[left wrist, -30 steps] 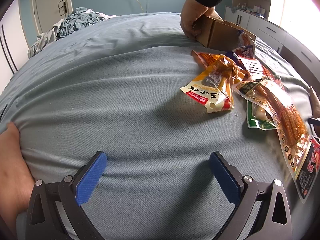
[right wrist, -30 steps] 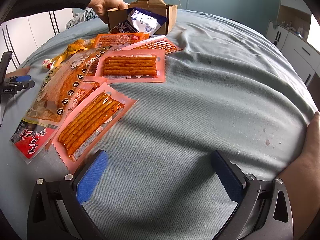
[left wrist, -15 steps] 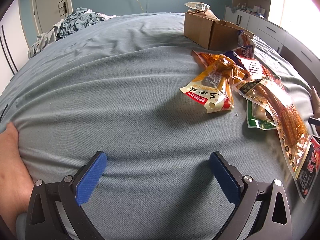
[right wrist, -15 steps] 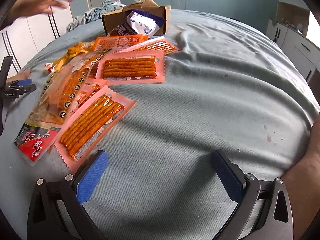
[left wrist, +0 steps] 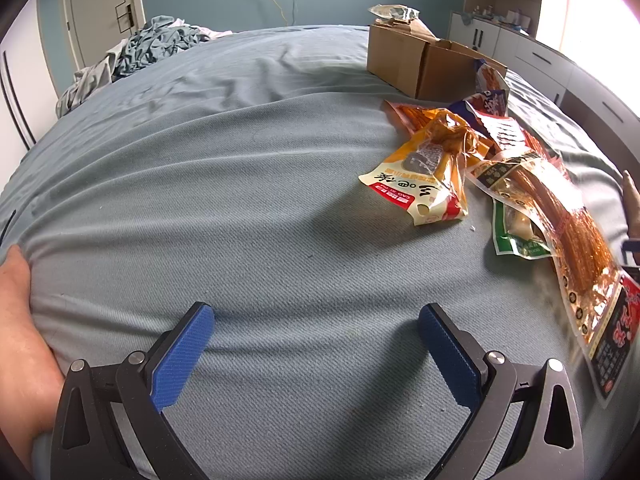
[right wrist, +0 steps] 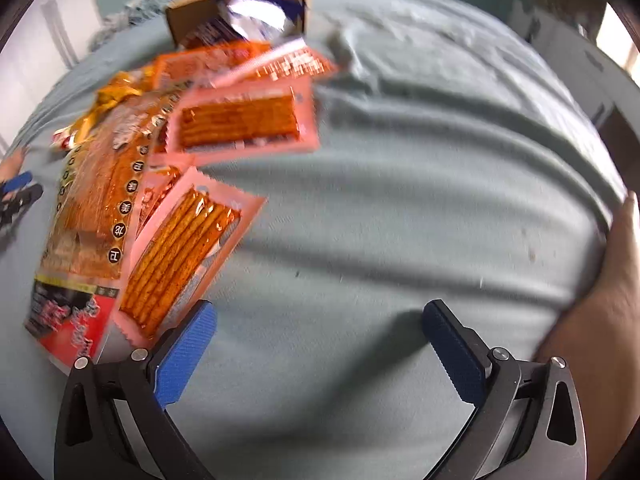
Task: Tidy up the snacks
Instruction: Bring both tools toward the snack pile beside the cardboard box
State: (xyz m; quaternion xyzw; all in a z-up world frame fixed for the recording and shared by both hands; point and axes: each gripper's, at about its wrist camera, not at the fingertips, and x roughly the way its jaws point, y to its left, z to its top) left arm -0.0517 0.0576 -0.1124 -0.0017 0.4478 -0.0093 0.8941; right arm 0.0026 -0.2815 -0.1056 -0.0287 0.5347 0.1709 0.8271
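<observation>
Blue-grey walls and white cupboards surround a wide bed (left wrist: 248, 184) covered in a ribbed, slightly wrinkled grey-blue spread, with a heap of crumpled laundry (left wrist: 140, 48) at its far left edge. Low over the near edge, the left gripper (left wrist: 316, 344) points across the bed with its black jaws spread wide apart around bare fabric, the ridged blue pads (left wrist: 182, 360) holding nothing; part of a bare forearm is cut off at the picture's left border. The right gripper (right wrist: 320, 340) sits in the same low, level pose, jaws equally wide apart and empty, its left pad just beside the corner of a pink packet of orange sticks (right wrist: 180, 256); that view is smeared with motion blur, so printing on the wrappers is hard to read. A forearm presses the spread at that picture's right border. Snacks lie in a loose, overlapping pile toward the right side of the bed: a crinkled yellow pouch (left wrist: 424, 176), a long clear bag of orange strips (left wrist: 560, 240) with a red end, a green packet (left wrist: 516, 236) mostly hidden beneath it, and a flat pink pack (right wrist: 240, 120). Beyond them, near the far edge, stands an open brown cardboard box (left wrist: 412, 60), a blue-and-white bag (right wrist: 256, 16) poking out.
</observation>
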